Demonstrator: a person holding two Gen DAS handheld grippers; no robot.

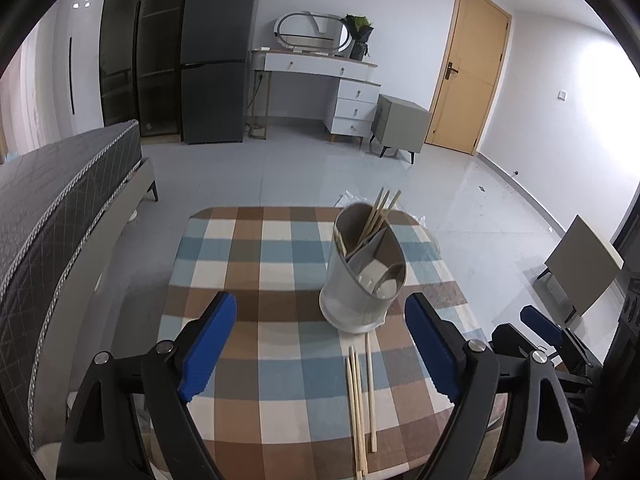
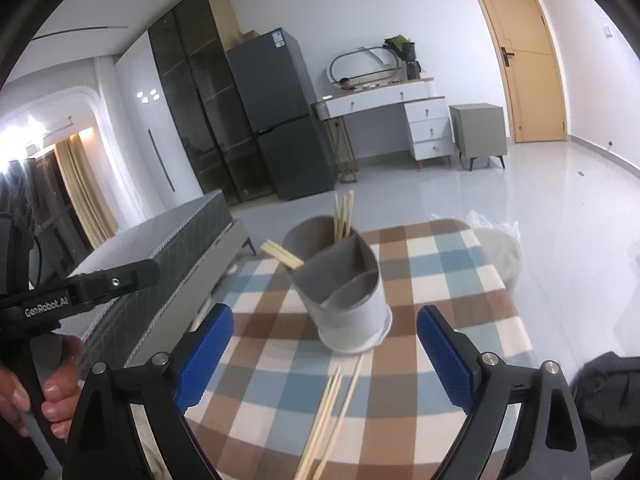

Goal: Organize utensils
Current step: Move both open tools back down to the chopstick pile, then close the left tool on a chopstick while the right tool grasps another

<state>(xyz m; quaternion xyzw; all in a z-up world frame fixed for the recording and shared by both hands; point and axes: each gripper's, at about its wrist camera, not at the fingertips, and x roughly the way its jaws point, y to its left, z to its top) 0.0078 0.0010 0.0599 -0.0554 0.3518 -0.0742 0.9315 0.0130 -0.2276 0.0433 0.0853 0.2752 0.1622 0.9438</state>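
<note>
Left gripper (image 1: 320,344): jaws spread wide, nothing between the pads. It sits over the checked tablecloth (image 1: 248,264), aimed down at the table.

Holder (image 1: 362,268) stands upright at about 1 o'clock from your left gripper, near the middle of the table. It has divided compartments; several chopsticks (image 1: 380,212) already stand in the far one, tips leaning toward 1 o'clock. I can't tell what's in the near compartment.

Loose chopsticks (image 1: 360,396) lie flat on the cloth at 6 o'clock of the holder, far ends touching or just beside its base, near ends running toward you. Looks like three or four in a rough bundle, one a little apart on the right side.

Right gripper (image 2: 325,354): also spread, empty. The loose sticks lie straight ahead between its jaws, holder at 12 o'clock.

Step in hand, as I read it: approach for the next pick, sticks partly sorted.

Next move: come down on the loose bundle with one gripper, pinch across mid-length, lift, tip upright, drop into the far compartment. Thin sticks on cloth will roll, so close low and square. Mind the holder base on the lift.
</note>
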